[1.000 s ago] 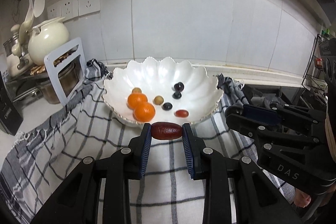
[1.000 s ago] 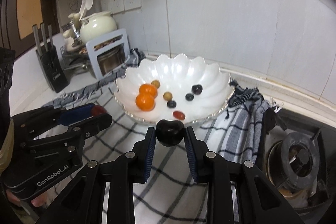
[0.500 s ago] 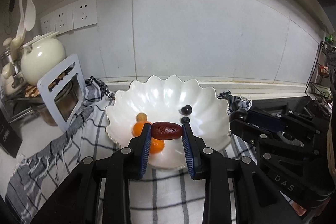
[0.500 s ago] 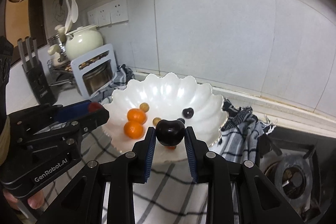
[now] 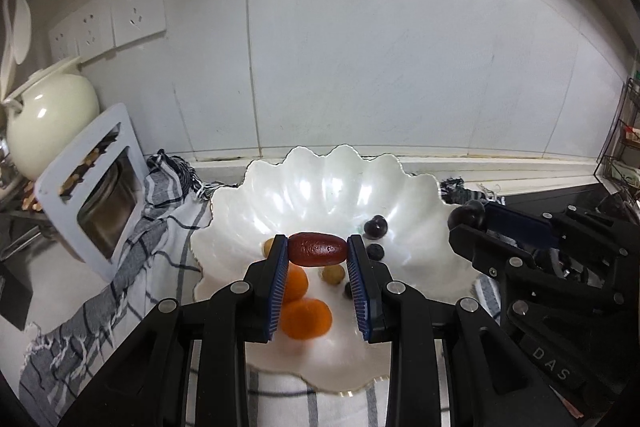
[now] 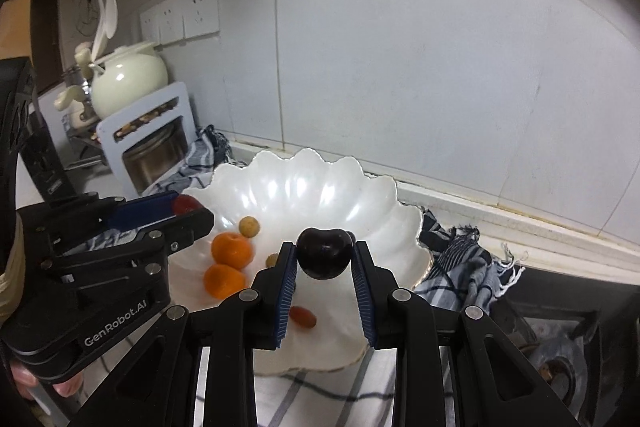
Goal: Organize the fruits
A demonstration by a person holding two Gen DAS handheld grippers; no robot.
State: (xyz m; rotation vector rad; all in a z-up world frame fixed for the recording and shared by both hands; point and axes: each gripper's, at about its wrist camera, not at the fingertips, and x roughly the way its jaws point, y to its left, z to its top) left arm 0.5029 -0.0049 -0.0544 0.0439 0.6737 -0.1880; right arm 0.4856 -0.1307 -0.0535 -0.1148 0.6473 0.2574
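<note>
The left gripper [image 5: 317, 251] pinches a dark red, oblong fruit [image 5: 317, 249] by its two ends, between the blue pads [image 5: 279, 283]. It hangs above the white bowl [image 5: 320, 183], over the middle of it. The right gripper [image 6: 324, 259] is pressed on a dark round cherry [image 6: 324, 254], which sits between its blue pads [image 6: 362, 287], also above the bowl. In the left wrist view the right gripper shows at the right side, with the cherry at its tip, just beside the bowl rim. In the right wrist view the left gripper shows at the left side, with the red fruit at its tip above the left rim.

Inside the bowl there are two small oranges [image 6: 232, 247] touching each other, two small yellow-brown round fruits [image 6: 249, 226], two dark grapes [image 5: 376, 227] near each other, and one small red fruit [image 6: 303, 316] close to the near rim. The bowl has a wavy edge and stands on a white cloth with dark stripes [image 5: 168, 227], which covers the worktop [image 5: 52, 303].

At the left of the bowl a pale rack [image 6: 148, 131] stands with a metal pot [image 6: 154, 159] in it, and behind it a cream teapot [image 6: 128, 77]. On the tiled wall [image 6: 400, 67] there are white sockets [image 6: 182, 15]. At the right of the cloth part of a gas stove [image 6: 560, 359] is seen.
</note>
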